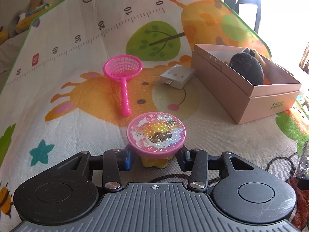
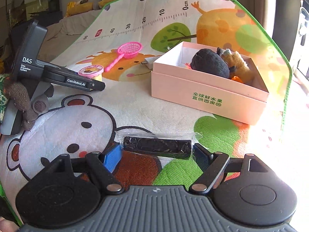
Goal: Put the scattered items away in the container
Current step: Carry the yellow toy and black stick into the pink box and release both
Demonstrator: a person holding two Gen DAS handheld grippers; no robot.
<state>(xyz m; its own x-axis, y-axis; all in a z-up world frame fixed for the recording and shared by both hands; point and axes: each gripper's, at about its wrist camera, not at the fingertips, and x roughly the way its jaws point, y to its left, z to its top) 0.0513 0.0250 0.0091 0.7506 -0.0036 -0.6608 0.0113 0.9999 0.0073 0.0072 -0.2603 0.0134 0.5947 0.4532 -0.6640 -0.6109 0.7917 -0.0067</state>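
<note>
Cartoon play mat (image 2: pixel 135 104) fills both views. Pink box (image 2: pixel 208 94), right of centre in the right wrist view, holds a black plush (image 2: pixel 210 61) and a tan plush (image 2: pixel 239 65). White adapter (image 1: pixel 176 75) lies just beside the box's left wall; pink toy net (image 1: pixel 123 71) sits further left, apart. Left gripper (image 1: pixel 154 159), bottom centre, fingers either side of the glitter-lidded toy cup (image 1: pixel 156 135), contact unclear. Right gripper (image 2: pixel 157 154) spread wide, flanking the wrapped black roll (image 2: pixel 157 145) on the mat.

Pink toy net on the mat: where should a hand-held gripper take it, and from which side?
Grip the pink net by its straight handle, from above, fingers across it. The handle lies flat and narrow; the basket is wide and flimsy.
</note>
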